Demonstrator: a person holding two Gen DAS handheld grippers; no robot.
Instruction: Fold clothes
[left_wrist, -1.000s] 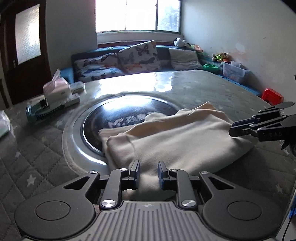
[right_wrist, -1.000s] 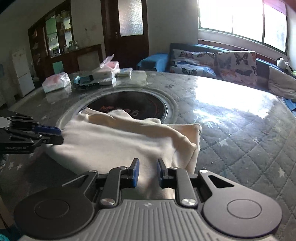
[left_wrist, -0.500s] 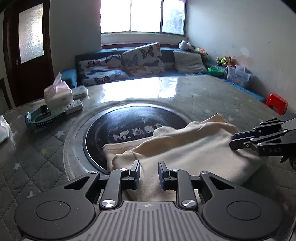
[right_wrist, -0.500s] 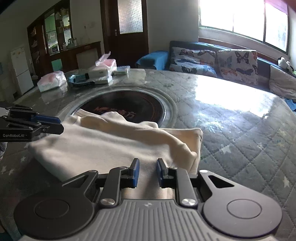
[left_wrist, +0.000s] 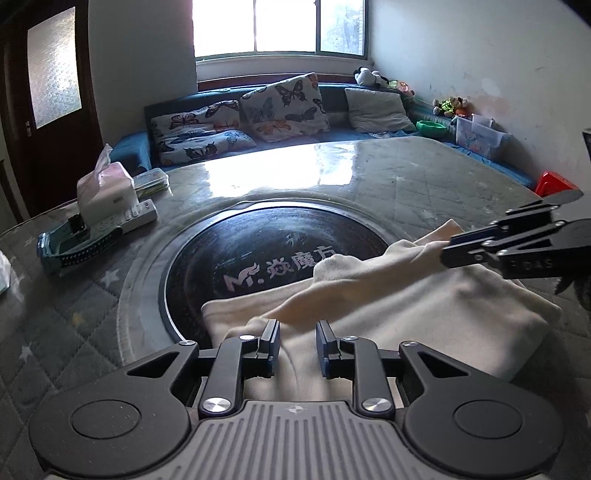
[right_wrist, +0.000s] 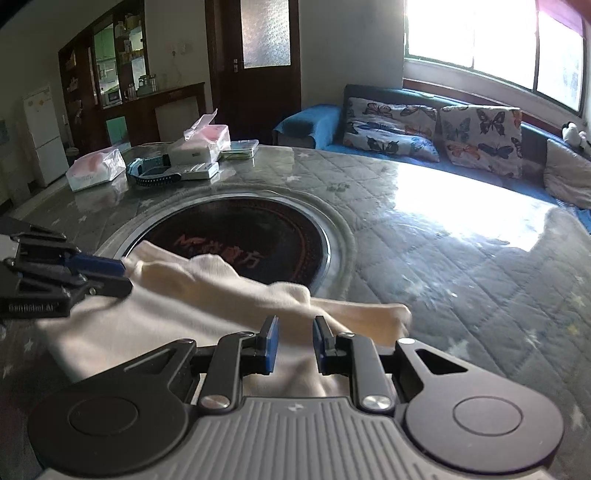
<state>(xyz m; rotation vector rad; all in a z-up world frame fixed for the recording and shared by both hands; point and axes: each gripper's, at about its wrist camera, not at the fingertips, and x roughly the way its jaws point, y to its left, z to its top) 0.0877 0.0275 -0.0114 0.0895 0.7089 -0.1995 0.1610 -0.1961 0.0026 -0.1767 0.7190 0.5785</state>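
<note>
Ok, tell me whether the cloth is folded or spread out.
Folded: the cloth lies doubled in layers on the table, its near edge lifted between both grippers.

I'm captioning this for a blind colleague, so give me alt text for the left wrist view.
A cream garment lies partly folded on a quilted round table, overlapping its dark glass centre. The left gripper hovers open at the near edge, while the right gripper reaches in at the garment's far fold. A tissue box sits beyond.
</note>
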